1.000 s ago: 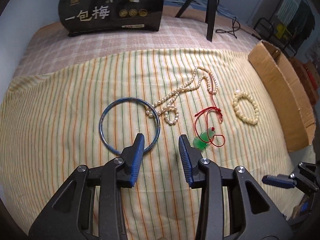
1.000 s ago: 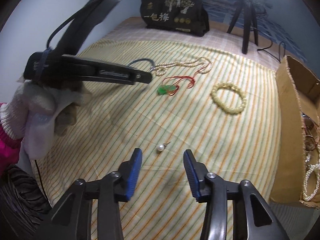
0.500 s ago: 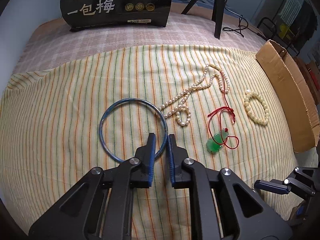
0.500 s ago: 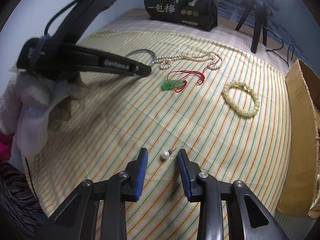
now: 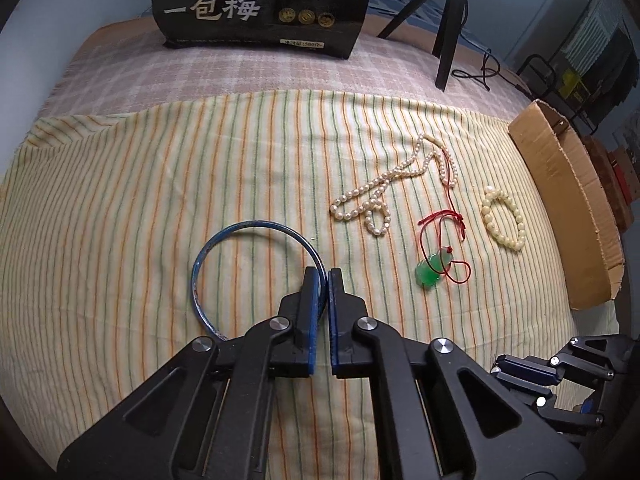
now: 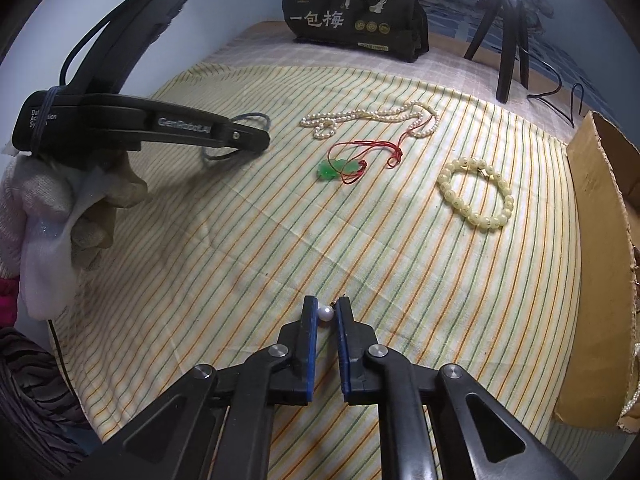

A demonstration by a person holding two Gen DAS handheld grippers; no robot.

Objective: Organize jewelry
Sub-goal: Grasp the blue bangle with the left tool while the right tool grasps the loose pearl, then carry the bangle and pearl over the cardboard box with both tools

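Bangle: blue bangle lower centre, pinched by left gripper
Earring: pearl earring bottom centre, clamped in right gripper
Cloth: striped cloth underneath

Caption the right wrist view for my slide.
Right hand-held gripper shut on a pearl earring lying on the striped cloth; bead bracelet and jade pendant lie beyond.

A pale blue wall backs the bed, with a tripod beyond.

A black printed bag and tripod stand behind the striped cloth
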